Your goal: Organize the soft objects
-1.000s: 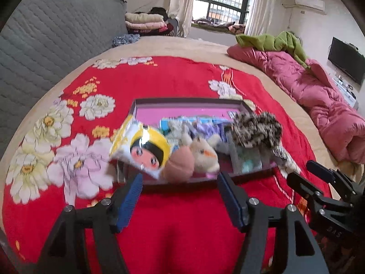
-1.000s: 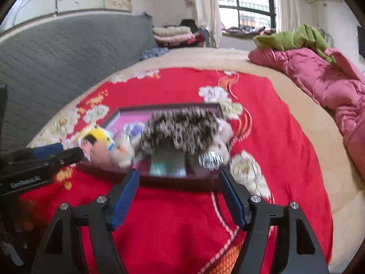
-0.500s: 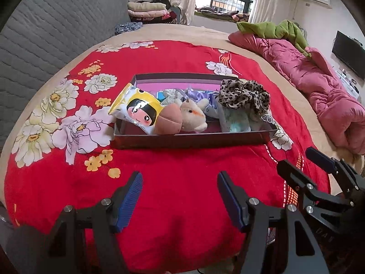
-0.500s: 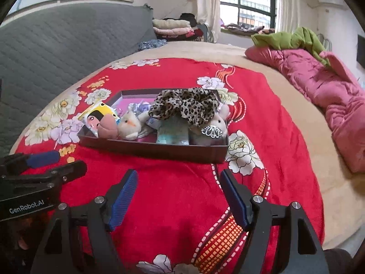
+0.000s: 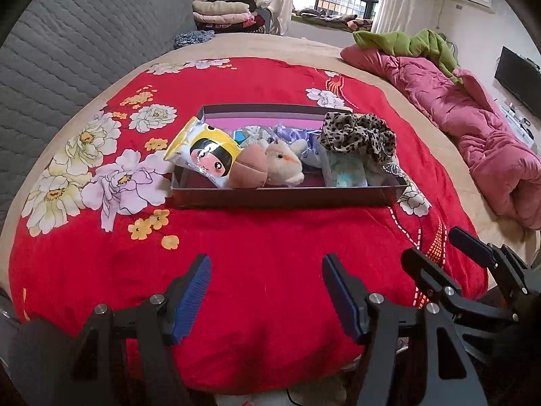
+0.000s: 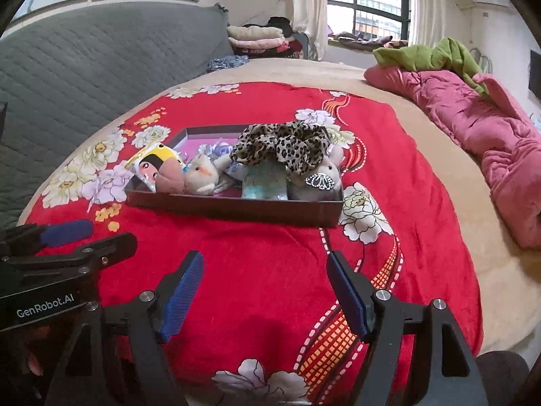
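**Both tongs held empty in front of the filled box**

Now a shallow dark box point(image 5: 284, 196) is seen lying on a red flowered blanket point(image 5: 257, 257) spread over a bed. The soft things are gathered inside it. At its left end a yellow snack bag with a cartoon face point(image 5: 206, 157) is propped over the rim. Just beside it a pink round plush point(image 5: 250, 171) is pressed against a cream plush animal point(image 5: 284, 165). Further right a leopard-print scrunchie point(image 5: 358, 135) is draped over a pale teal packet point(image 5: 348, 174), and a silvery butterfly clip point(image 6: 319, 181) is seen at the right end on a grey plush point(image 6: 329, 172). Purple and blue items are partly hidden behind these and cannot be told apart.

The left tongs point(image 5: 266, 299) are held wide apart above the blanket, well short of the box, with nothing between the blue pads. The right tongs point(image 6: 265, 296) are likewise spread wide and empty, near the blanket's front edge. Each tool is caught at the edge of the other's camera view.

A pink quilt point(image 5: 473, 128) with a green garment point(image 5: 412, 42) on it is bunched along the right side of the bed, and folded clothes point(image 5: 223, 12) are stacked near the window.
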Motion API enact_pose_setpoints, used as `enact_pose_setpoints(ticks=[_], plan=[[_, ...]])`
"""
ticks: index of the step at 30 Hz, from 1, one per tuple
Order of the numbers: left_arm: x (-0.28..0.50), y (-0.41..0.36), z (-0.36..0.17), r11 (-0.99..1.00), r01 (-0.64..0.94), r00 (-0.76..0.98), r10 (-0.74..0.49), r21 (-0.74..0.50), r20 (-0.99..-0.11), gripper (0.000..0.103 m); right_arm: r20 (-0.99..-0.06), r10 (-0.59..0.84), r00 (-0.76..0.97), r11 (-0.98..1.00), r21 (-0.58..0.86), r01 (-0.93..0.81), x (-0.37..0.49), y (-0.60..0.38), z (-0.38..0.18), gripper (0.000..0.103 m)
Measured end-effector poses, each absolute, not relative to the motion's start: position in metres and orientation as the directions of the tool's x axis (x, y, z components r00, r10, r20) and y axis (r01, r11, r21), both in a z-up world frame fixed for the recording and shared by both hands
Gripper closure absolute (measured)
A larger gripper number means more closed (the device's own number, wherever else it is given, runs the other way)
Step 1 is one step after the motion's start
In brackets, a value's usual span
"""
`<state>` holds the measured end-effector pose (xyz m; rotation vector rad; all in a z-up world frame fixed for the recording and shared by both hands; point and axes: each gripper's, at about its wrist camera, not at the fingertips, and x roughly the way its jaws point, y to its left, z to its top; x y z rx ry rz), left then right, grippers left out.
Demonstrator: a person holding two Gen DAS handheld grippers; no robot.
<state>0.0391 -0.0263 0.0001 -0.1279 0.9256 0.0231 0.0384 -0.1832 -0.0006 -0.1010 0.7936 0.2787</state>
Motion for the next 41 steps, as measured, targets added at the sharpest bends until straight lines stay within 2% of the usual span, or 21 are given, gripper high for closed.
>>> enact_pose_setpoints(ticks=[41], plan=[[0.04, -0.022, -0.012, 0.992, -0.098, 0.581, -0.012, -0.085, -0.814, 0.036, -0.722, 0.21, 0.659, 0.959, 0.021, -0.283, 0.041, -0.184, -0.006, 0.027]])
